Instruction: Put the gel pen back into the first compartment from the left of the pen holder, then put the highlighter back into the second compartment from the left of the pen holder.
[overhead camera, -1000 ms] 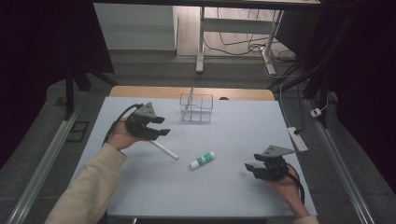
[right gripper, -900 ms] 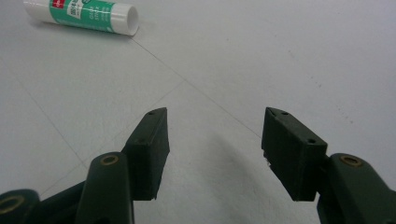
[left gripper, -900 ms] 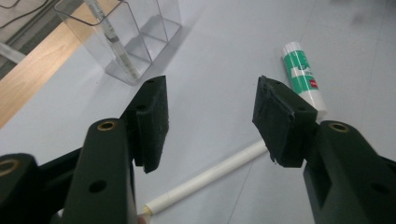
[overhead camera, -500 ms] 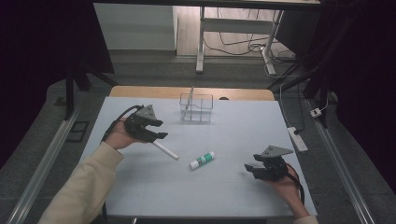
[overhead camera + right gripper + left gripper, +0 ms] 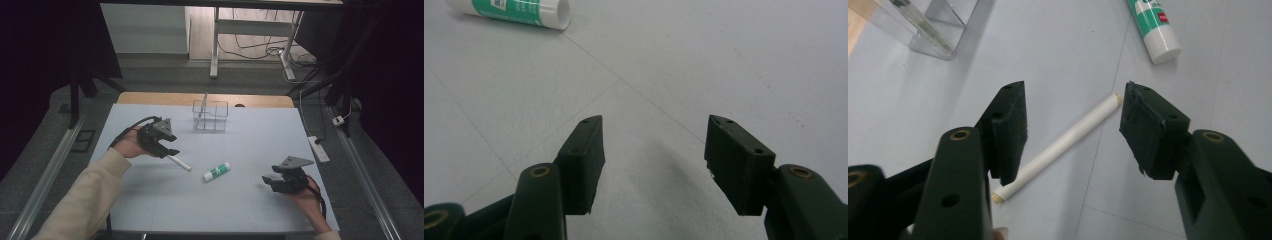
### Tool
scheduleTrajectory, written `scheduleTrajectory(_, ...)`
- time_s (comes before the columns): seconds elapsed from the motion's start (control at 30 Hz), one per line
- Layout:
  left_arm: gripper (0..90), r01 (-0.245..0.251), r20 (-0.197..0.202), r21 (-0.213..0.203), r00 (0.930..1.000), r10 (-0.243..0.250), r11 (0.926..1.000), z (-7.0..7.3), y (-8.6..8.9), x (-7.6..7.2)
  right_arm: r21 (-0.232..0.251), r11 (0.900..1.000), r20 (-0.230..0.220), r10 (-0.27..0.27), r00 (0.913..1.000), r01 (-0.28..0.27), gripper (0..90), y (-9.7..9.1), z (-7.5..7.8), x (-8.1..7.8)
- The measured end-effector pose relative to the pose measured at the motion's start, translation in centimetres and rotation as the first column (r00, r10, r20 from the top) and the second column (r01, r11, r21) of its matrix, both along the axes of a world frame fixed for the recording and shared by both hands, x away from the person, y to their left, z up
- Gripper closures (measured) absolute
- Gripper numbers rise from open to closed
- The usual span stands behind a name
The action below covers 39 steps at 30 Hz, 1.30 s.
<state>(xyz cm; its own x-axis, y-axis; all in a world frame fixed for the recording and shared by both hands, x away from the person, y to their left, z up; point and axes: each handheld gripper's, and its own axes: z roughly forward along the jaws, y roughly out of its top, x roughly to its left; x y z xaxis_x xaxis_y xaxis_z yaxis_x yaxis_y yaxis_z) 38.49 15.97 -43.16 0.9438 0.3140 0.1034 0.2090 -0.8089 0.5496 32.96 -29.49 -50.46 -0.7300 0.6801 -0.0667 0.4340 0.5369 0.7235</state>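
We see the left gripper (image 5: 1073, 130) with its jaws spread wide, hanging just above the table (image 5: 250, 210) and straddling a white stick (image 5: 1060, 145) that lies flat on the surface between them. In the left gripper view the stick runs diagonally, one end near the left jaw's base and the other reaching toward the right jaw's tip; neither jaw touches it. From the high view the same left gripper (image 5: 169, 151) sits at the table's left-centre, with the stick (image 5: 179, 163) poking out beyond it toward the middle.

The right gripper (image 5: 653, 160) is also wide open, with nothing between its jaws, and points at bare table. In the high view we find the right gripper (image 5: 272, 181) low at the table's right side, well apart from the other objects.

Between the two grippers lies a glue stick (image 5: 217, 171), white with a green label, on its side near the table's centre. In the left gripper view the glue stick (image 5: 1153, 25) shows a small red patch and some white lettering on the green, but we cannot read it; the right gripper view shows the glue stick (image 5: 511, 11) with print too small to make out.

Toward the far edge stands a clear holder (image 5: 210, 115), divided into compartments, with a thin pen (image 5: 202, 104) leaning in its left part.
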Motion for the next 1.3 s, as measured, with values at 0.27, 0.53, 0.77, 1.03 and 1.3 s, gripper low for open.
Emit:
scheduleTrajectory(0.27, 40.3, 0.041, -0.004, 0.025, 0.9991, -0.041, 0.9988, -0.3, -0.4, 0.3, 0.0, 1.0, -0.002, 0.0, 1.0, 0.0, 40.0, 0.0, 0.0, 0.0)
scheduleTrajectory(0.53, 37.8, 0.066, -0.021, 0.071, 0.9977, -0.064, 0.9953, -1.0, -1.2, 0.6, -0.002, 1.0, -0.005, 0.0, 1.0, 0.0, 40.0, 0.0, -0.1, 0.0)
scheduleTrajectory(0.77, 37.6, 0.087, -0.034, 0.085, 0.9959, -0.084, 0.9925, -1.4, -1.7, 0.9, 0.002, 1.0, -0.006, -0.003, 1.0, 0.003, 40.0, 0.0, -0.1, 0.0)
scheduleTrajectory(1.03, 37.9, 0.132, -0.052, 0.124, 0.9906, -0.126, 0.9834, -2.1, -2.5, 1.1, -0.005, 1.0, -0.007, 0.003, 1.0, -0.003, 40.0, 0.1, -0.1, 0.0)
scheduleTrajectory(1.3, 38.8, 0.194, -0.09, 0.158, 0.9793, -0.181, 0.9683, -3.0, -3.5, 1.2, -0.006, 1.0, -0.009, 0.003, 1.0, -0.003, 39.9, 0.1, -0.2, 0.0)
